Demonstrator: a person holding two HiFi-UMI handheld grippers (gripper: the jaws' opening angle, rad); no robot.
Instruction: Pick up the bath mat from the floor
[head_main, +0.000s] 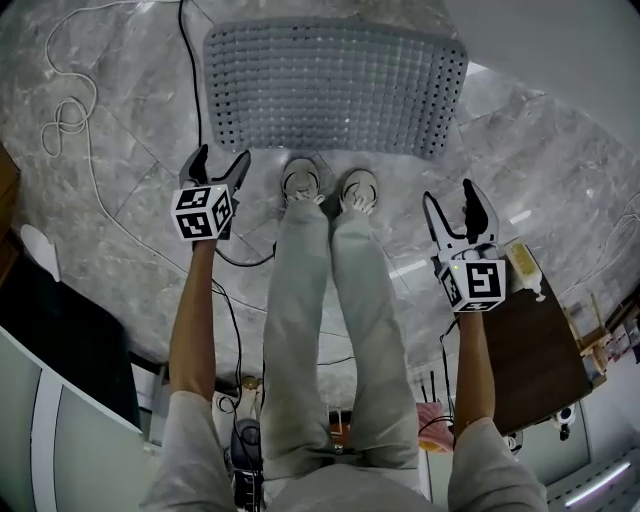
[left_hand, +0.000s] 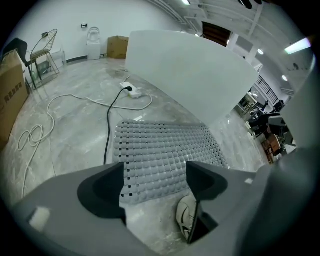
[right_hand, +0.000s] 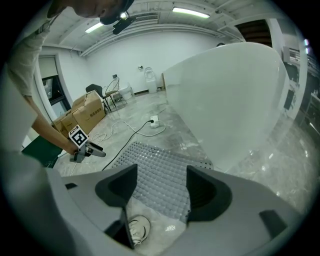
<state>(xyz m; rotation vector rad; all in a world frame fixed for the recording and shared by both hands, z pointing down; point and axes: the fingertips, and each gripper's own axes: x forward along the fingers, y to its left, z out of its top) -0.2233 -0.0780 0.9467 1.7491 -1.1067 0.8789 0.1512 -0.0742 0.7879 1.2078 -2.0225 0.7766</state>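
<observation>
Marble floor (head_main: 110, 130), bath mat (head_main: 335, 88) flat on it: looks light, floppy rubber; my left gripper (head_main: 221, 155) and right gripper (head_main: 448, 195) gape empty, I'd pinch near-edge corners

The dark print on the cardboard box (left_hand: 12, 92) is too blurred to read.

A black cable (head_main: 188, 80) and a looped white cable (head_main: 62, 118) lie on the grey marble floor (head_main: 560, 150). A white power strip (left_hand: 132, 90) sits near a large white tub (left_hand: 195, 75). A cardboard box (left_hand: 117, 46) and a wire chair (left_hand: 45, 47) stand by the far wall.
</observation>
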